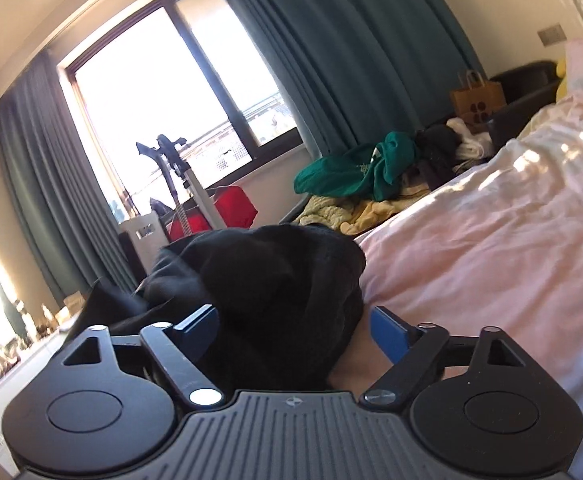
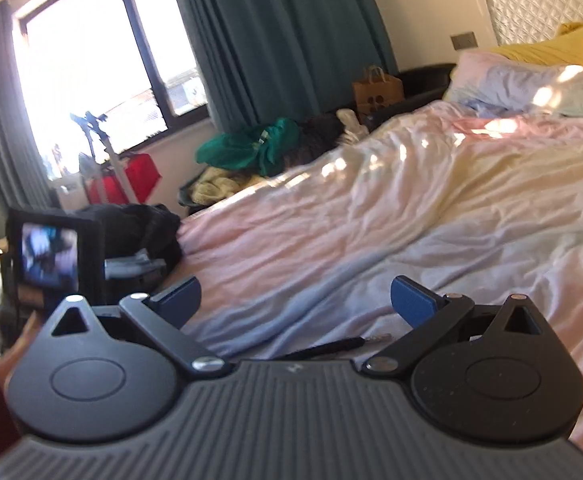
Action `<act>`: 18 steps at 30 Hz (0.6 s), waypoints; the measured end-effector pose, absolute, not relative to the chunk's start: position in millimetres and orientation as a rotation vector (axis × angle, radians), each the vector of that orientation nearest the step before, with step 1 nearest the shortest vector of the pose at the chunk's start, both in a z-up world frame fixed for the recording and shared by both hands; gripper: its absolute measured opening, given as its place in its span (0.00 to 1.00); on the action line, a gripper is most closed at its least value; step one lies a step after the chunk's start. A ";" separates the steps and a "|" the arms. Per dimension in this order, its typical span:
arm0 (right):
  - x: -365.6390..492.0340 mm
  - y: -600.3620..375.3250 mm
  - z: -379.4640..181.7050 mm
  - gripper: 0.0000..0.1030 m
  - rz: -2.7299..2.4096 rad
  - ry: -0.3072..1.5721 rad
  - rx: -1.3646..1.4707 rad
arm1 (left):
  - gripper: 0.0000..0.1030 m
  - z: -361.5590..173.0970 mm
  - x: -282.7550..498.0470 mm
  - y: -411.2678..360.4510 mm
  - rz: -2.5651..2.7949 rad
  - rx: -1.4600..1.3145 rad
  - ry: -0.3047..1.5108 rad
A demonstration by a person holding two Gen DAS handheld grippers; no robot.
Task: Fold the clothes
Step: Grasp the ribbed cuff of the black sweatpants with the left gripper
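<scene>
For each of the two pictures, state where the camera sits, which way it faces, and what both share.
Left wrist: on the left gripper, facing the window past a black garment between its open fingers.
Right wrist: on the right gripper, open and empty, facing across the pink duvet.
Shared: green garment and paper bag.

Bright daylight pours through the big dark-framed window [image 2: 91, 56], teal curtains [image 2: 275, 40] hanging beside it, sun patches dappling the rumpled pink-and-white bed [image 2: 411, 208] below a quilted white headboard [image 2: 547, 4] and cream walls.

Black garment [image 1: 283, 280] on pink-sheeted bed [image 1: 491, 240]
</scene>
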State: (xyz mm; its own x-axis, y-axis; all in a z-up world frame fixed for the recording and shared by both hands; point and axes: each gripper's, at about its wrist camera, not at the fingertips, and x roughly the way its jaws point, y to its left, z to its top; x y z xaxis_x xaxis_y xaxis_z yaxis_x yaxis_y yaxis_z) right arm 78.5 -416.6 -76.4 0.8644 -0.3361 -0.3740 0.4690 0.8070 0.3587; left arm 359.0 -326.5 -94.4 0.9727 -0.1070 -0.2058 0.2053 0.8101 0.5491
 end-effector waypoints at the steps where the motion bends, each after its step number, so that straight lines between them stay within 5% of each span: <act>1: 81.8 -419.0 -81.9 1.00 -0.440 0.310 0.485 | 0.75 -98.4 374.9 -336.3 -0.157 0.623 0.162; 6: 102.4 -418.4 -103.2 1.00 -0.419 0.349 0.490 | 0.62 -129.2 442.5 -370.7 -0.177 0.714 0.267; 9: 111.6 -419.5 -114.3 1.00 -0.395 0.366 0.509 | 0.36 -144.8 461.0 -380.9 -0.144 0.770 0.283; 10: 113.9 -420.1 -117.7 1.00 -0.390 0.371 0.515 | 0.18 -147.1 466.4 -382.8 -0.127 0.780 0.289; 13: 115.5 -423.7 -121.5 1.00 -0.358 0.353 0.565 | 0.08 -133.0 464.0 -380.8 -0.158 0.800 0.326; 18: 103.0 -420.6 -104.8 1.00 -0.325 0.228 0.565 | 0.06 -77.4 419.7 -350.6 -0.242 0.781 0.300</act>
State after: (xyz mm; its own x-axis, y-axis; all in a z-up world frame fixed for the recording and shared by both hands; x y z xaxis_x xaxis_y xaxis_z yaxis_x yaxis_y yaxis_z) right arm 103.0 -420.6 -104.8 0.9242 -0.2384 -0.2982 0.3619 0.7957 0.4856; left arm 419.7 -350.6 -77.4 0.9302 -0.1030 -0.3522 0.3227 0.6866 0.6515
